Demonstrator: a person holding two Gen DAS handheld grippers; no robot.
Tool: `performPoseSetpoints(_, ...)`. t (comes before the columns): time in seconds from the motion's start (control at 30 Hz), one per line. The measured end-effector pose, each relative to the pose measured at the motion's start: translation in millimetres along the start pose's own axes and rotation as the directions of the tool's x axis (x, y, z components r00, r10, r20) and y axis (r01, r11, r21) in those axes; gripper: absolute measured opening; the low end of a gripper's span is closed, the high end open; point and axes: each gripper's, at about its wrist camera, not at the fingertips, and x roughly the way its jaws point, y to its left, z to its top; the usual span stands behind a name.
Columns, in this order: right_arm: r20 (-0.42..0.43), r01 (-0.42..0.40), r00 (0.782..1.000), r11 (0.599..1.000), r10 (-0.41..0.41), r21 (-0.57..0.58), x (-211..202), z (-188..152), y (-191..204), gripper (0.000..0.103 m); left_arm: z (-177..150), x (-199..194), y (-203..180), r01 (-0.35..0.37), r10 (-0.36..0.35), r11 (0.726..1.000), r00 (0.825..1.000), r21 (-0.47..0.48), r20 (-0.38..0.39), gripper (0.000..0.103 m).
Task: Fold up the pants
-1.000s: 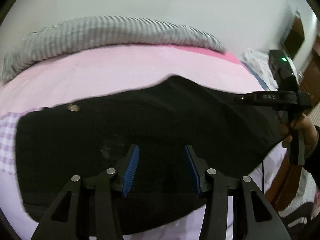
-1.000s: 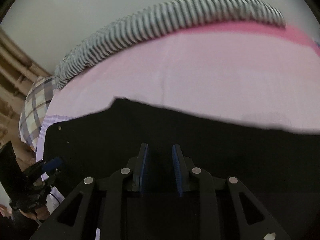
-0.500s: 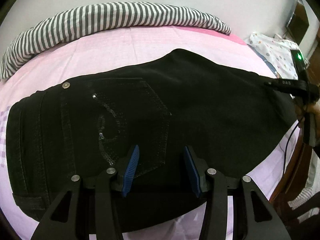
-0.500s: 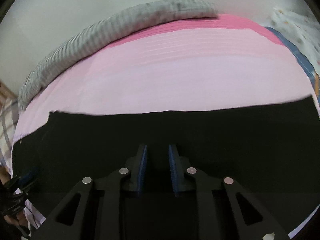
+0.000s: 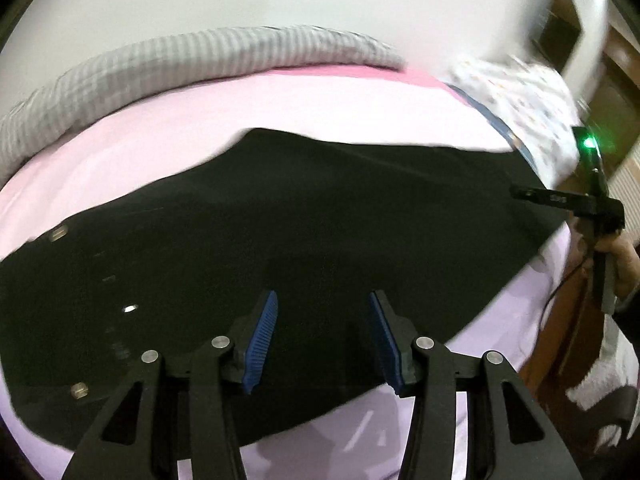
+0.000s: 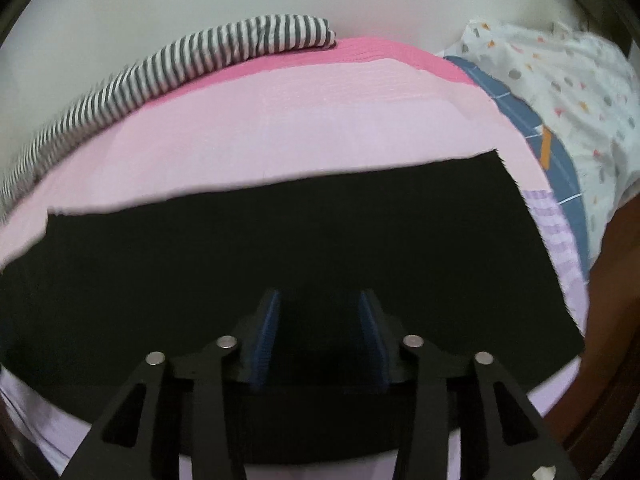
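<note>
Both grippers, left (image 5: 322, 336) and right (image 6: 318, 334), hover with fingers spread and empty over the black pants (image 5: 280, 240), which lie flat on the pink bed (image 6: 300, 128) just ahead of them. Judging by this, 1 fold seems pending; next, each must pinch an edge

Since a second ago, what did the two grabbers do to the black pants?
The right gripper opened its fingers wider: they were nearly together before, now clearly apart over the black pants. Its view also swung right, toward the pants' end and the dotted bedding. The left gripper stayed open, holding nothing. The pants stayed spread on the pink sheet.
</note>
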Motion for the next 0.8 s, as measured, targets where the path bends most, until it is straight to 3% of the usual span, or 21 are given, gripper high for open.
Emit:
performPoseSetpoints(0.2, 0.007, 0.039, 0.999, 0.999, -0.04, 0.025, -10, -32, -27, 0.042, -8, 26, -29, 0.022, -0.014, 0.996, 0.995, 0.087, -0.095, 0.049)
performPoseSetpoints(0.33, 0.007, 0.055, 0.998, 0.993, -0.056, 0.106, -20, -42, -58, 0.042, -13, 24, -25, 0.019, -0.014, 0.998, 0.997, 0.064, -0.082, 0.05)
performPoseSetpoints(0.43, 0.045, 0.006, 0.999, 0.974, -0.016, 0.226, -38, -52, -86, 0.045, -11, 21, -24, 0.007, -0.003, 0.999, 0.997, 0.048, -0.083, 0.05)
performPoseSetpoints(0.53, 0.075, -0.096, 0.995, 0.917, 0.072, 0.387, -46, -66, -120, 0.045, -3, 13, -29, 0.013, -0.011, 0.999, 0.999, 0.046, -0.042, 0.05)
performPoseSetpoints(0.7, 0.146, -0.23, 0.973, 0.773, 0.178, 0.592, -40, -90, -162, 0.046, 16, 13, -50, 0.061, -0.06, 0.995, 0.998, 0.076, -0.015, 0.05)
performPoseSetpoints(0.8, 0.176, -0.248, 0.969, 0.744, 0.176, 0.621, -39, -93, -169, 0.045, 22, 20, -65, 0.07, -0.069, 0.991, 0.997, 0.114, -0.021, 0.05)
